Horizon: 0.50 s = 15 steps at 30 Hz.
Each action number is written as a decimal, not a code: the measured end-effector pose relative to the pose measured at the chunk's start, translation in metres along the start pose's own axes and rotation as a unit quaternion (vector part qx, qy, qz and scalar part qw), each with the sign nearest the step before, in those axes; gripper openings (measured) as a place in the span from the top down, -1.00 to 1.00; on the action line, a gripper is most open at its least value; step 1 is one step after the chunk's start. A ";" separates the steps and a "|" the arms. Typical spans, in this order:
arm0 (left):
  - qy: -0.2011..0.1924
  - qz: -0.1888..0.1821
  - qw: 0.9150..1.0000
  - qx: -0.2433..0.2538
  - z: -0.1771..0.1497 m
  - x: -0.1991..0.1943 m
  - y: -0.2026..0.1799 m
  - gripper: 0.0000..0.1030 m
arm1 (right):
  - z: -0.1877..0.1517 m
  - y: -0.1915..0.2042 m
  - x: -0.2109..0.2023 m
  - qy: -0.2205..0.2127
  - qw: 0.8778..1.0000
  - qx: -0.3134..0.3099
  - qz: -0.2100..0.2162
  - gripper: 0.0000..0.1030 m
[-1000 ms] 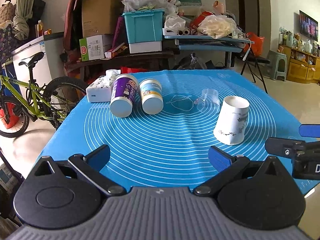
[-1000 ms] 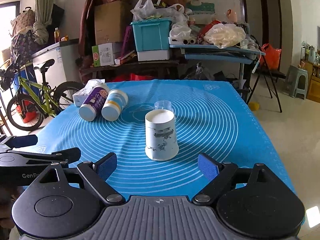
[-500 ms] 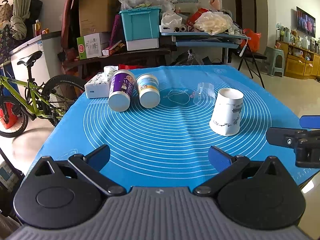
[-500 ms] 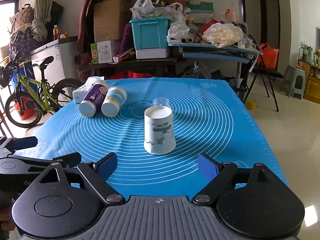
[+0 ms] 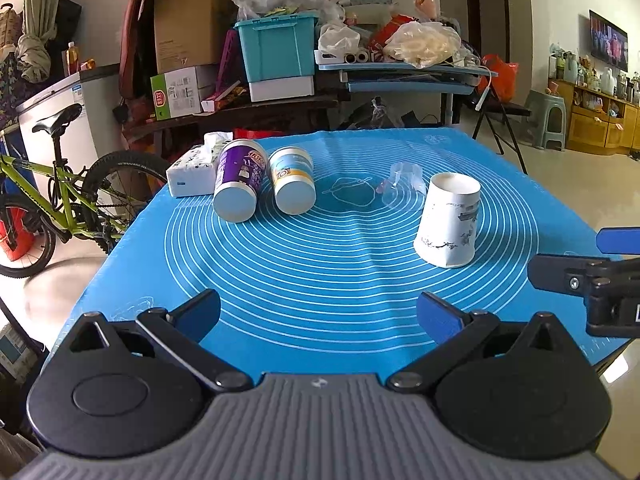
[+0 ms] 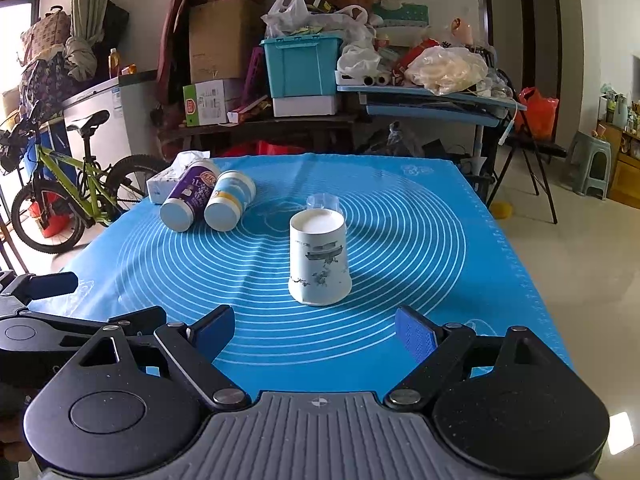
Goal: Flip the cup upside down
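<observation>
A white paper cup (image 6: pixel 319 260) with a dark ink print stands upside down, wide rim down, on the blue mat (image 6: pixel 400 240). It also shows in the left wrist view (image 5: pixel 448 222), right of centre. My right gripper (image 6: pixel 316 330) is open and empty, a short way in front of the cup. My left gripper (image 5: pixel 318 312) is open and empty over the mat's near edge, left of the cup. The right gripper also shows at the right edge of the left wrist view (image 5: pixel 588 264).
Two tubs lie on their sides at the far left, a purple tub (image 5: pixel 239 184) and a white and blue tub (image 5: pixel 292 186), beside a tissue box (image 5: pixel 192 170). A clear plastic cup (image 5: pixel 400 182) lies behind the paper cup. A bicycle (image 5: pixel 52 196) stands left of the table.
Both grippers have drawn back from the cup toward the near edge of the mat. The cup has stayed in place, upside down.
</observation>
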<state>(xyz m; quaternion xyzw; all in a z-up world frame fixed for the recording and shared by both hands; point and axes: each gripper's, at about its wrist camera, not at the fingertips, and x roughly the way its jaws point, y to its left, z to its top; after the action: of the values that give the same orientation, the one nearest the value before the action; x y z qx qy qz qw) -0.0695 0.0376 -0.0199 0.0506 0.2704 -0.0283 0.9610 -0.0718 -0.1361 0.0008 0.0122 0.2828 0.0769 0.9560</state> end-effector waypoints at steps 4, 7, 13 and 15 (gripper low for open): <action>0.000 0.000 1.000 0.000 0.000 0.000 0.000 -0.99 | 0.000 0.000 0.000 0.000 1.000 0.000 0.000 -0.73; -0.001 -0.001 1.000 0.001 0.000 -0.001 -0.001 -0.99 | 0.000 0.001 0.000 0.000 1.000 -0.001 0.000 -0.73; -0.001 -0.003 1.000 0.001 0.001 -0.001 -0.002 -0.99 | -0.001 0.004 -0.001 0.002 1.000 -0.004 0.000 -0.73; -0.001 -0.002 1.000 0.001 0.001 -0.001 -0.002 -0.99 | -0.001 0.005 -0.001 0.001 1.000 -0.005 0.000 -0.73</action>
<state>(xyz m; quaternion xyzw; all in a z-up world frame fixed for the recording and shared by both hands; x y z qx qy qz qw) -0.0700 0.0356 -0.0186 0.0513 0.2697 -0.0304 0.9611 -0.0738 -0.1311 0.0012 0.0072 0.2838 0.0780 0.9557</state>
